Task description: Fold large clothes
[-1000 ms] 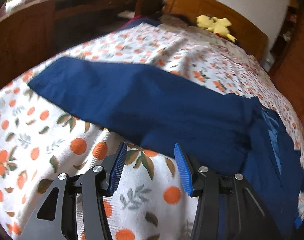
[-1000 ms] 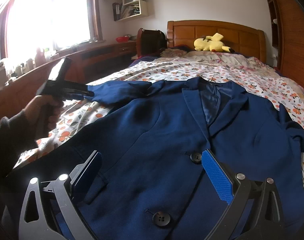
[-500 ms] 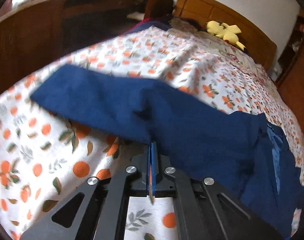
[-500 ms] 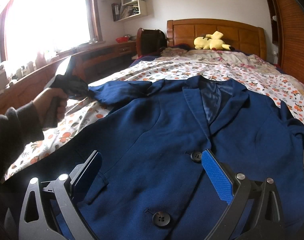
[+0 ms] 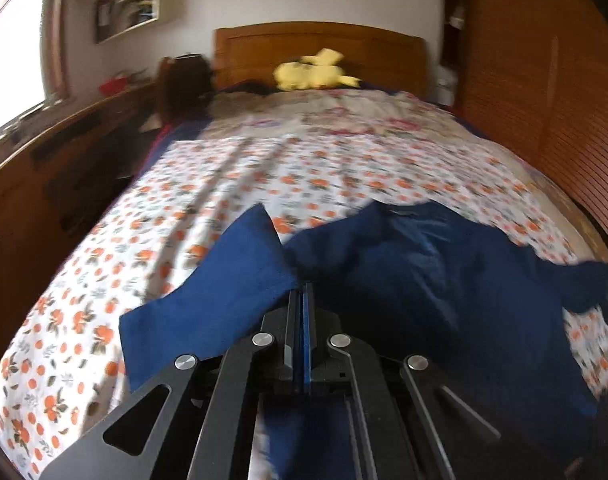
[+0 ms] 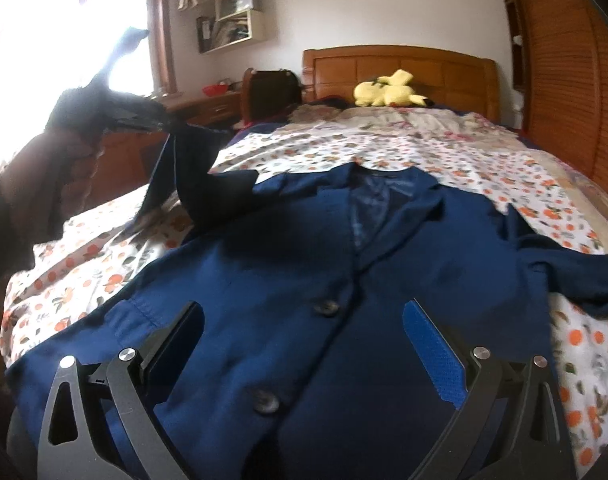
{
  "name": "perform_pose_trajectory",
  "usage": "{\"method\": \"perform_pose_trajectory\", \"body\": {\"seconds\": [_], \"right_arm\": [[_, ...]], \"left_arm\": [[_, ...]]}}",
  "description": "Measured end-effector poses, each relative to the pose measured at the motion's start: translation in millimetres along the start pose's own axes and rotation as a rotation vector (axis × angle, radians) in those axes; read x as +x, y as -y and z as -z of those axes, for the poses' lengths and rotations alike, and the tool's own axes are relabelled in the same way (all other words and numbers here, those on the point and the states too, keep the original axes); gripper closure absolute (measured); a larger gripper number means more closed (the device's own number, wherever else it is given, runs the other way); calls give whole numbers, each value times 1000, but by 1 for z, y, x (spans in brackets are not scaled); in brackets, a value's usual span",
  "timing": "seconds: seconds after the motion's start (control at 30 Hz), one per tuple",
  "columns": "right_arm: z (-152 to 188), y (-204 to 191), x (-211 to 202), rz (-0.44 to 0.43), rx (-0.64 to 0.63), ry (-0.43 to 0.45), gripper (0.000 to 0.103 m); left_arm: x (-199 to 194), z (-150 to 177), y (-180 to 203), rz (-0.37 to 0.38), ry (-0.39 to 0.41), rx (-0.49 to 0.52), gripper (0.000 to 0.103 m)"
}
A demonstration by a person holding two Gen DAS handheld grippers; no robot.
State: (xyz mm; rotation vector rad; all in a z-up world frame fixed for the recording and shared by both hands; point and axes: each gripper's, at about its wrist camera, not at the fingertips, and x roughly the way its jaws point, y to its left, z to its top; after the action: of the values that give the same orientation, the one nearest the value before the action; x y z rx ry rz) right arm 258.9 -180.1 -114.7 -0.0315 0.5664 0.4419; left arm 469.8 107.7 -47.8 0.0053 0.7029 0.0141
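Nearest, right gripper [image 6: 302, 354] wide open over the blue jacket [image 6: 304, 280] lying flat on the flowery bed sheet [image 6: 484, 172], then left gripper [image 5: 302, 294] pinched tight on the jacket's sleeve [image 5: 224, 292], lifted up, and far back a yellow plush toy [image 6: 388, 90] by the wooden headboard [image 6: 444, 70].

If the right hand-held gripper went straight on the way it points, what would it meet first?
Probably the front of the navy blue buttoned jacket on the bed; the open right hand-held gripper aims at it, though depth is unclear.
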Motion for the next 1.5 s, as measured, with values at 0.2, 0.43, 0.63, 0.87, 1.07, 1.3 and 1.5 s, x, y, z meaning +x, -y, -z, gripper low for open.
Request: {"method": "perform_pose_trajectory", "body": {"seconds": [0.2, 0.43, 0.63, 0.87, 1.07, 1.3, 1.5], "right_arm": [[-7, 12, -17, 40, 7, 26, 6], [-14, 6, -19, 27, 5, 34, 6], [-12, -9, -10, 8, -25, 15, 6], [-9, -18, -3, -6, -45, 0, 6], [-6, -23, 0, -8, -55, -8, 6], [-5, -21, 0, -7, -62, -12, 6], [-2, -17, -6, 4, -63, -10, 6]], "left_arm": [[1, 41, 31, 44, -74, 25, 101], [-8, 76, 8, 66, -74, -5, 82], [-14, 96, -47, -12, -54, -55, 57], [19, 116, -120, -121, -140, -130, 57], [41, 130, -150, -140, -190, -181, 57], [66, 134, -154, -93, -253, -225, 57], [76, 128, -146, -129, -273, -212, 66]]}}
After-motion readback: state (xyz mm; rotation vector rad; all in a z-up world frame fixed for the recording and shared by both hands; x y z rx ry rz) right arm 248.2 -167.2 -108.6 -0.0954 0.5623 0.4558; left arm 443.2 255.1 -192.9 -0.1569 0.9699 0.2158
